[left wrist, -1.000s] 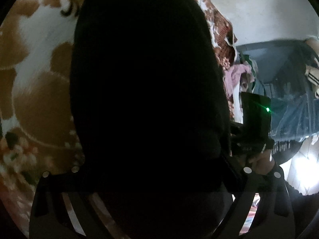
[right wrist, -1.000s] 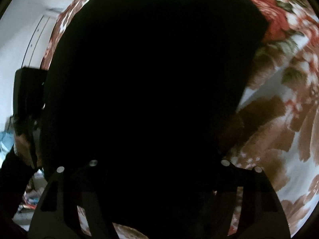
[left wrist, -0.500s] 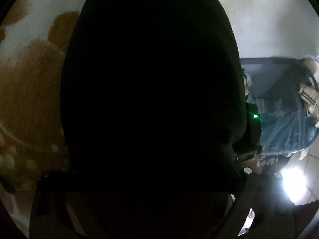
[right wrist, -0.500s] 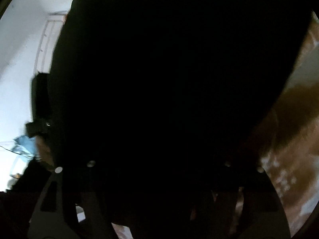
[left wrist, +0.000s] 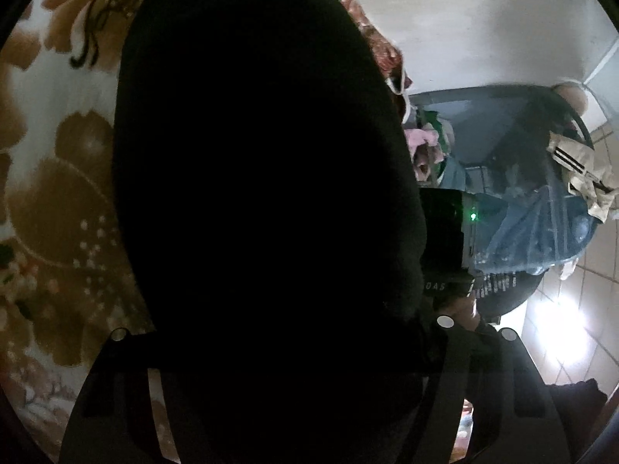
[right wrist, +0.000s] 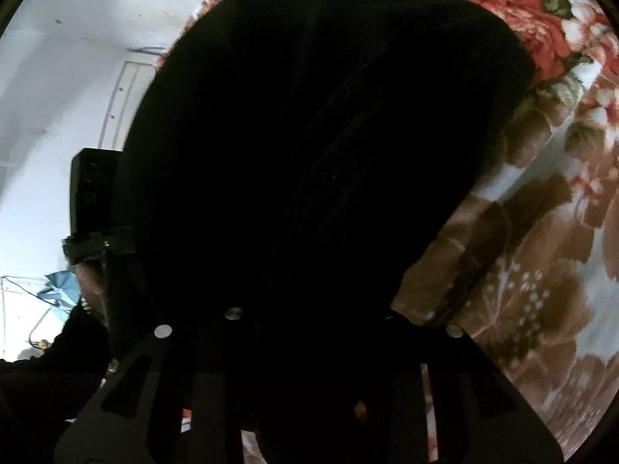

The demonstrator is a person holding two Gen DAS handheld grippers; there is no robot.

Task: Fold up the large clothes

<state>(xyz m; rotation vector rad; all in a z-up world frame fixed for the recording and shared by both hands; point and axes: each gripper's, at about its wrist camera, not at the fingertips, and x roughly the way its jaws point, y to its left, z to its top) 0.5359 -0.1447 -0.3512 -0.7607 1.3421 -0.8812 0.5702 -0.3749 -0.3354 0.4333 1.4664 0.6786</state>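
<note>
A large black garment [left wrist: 263, 201] fills the middle of the left wrist view and hangs over my left gripper [left wrist: 278, 348], which is shut on it. The same black garment [right wrist: 321, 162] fills the right wrist view and covers my right gripper [right wrist: 309, 332], which is shut on it too. The fingertips of both grippers are hidden in the dark cloth. The garment is held up above a floral blanket [left wrist: 58, 201], which also shows in the right wrist view [right wrist: 541, 232]. The other gripper's body shows beside the cloth in each view [left wrist: 445, 239] [right wrist: 96, 201].
A pale wall [left wrist: 464, 19] lies beyond the blanket. A dark rack with blue plastic and heaped clothes [left wrist: 534, 201] stands to the right in the left wrist view. Tiled floor with a bright glare [left wrist: 561, 321] lies below it. A white wall [right wrist: 58, 96] is left in the right wrist view.
The garment swung close to both cameras half a second ago and has dropped back a little, so more of the floral blanket shows again. Both grippers keep their hold.
</note>
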